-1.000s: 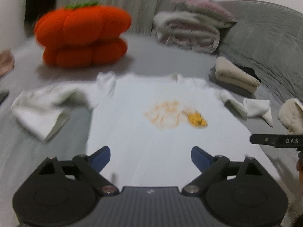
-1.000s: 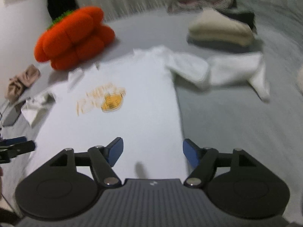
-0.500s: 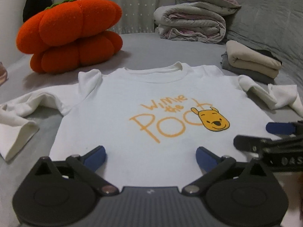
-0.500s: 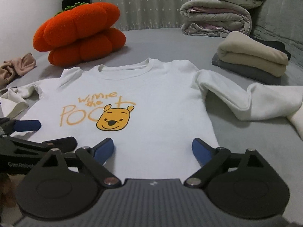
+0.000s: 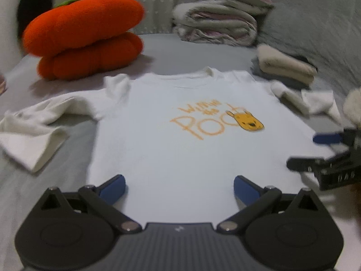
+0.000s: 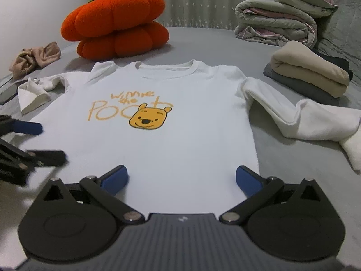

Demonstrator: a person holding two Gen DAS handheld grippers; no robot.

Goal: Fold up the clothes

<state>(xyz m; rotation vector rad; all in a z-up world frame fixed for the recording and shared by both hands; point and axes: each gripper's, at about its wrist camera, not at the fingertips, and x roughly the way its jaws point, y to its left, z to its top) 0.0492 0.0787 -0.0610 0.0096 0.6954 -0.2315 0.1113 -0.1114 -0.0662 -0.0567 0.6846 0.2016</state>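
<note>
Two sets of tongs, left tongs [image 5: 178, 186] and right tongs [image 6: 181, 177], hang with fingers apart over the near hem of a white long-sleeved sweatshirt [image 6: 176, 122], gripping nothing. It lies flat, print up, on the grey bed [image 6: 293, 158]. Farther off sit folded clothes [image 6: 309, 74] right and a pumpkin cushion [image 6: 117, 24] left.

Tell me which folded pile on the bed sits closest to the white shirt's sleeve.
The small beige-on-grey stack, just behind the right-side sleeve. The big rolled quilt bundle with the pink pillow lies farther back.
</note>
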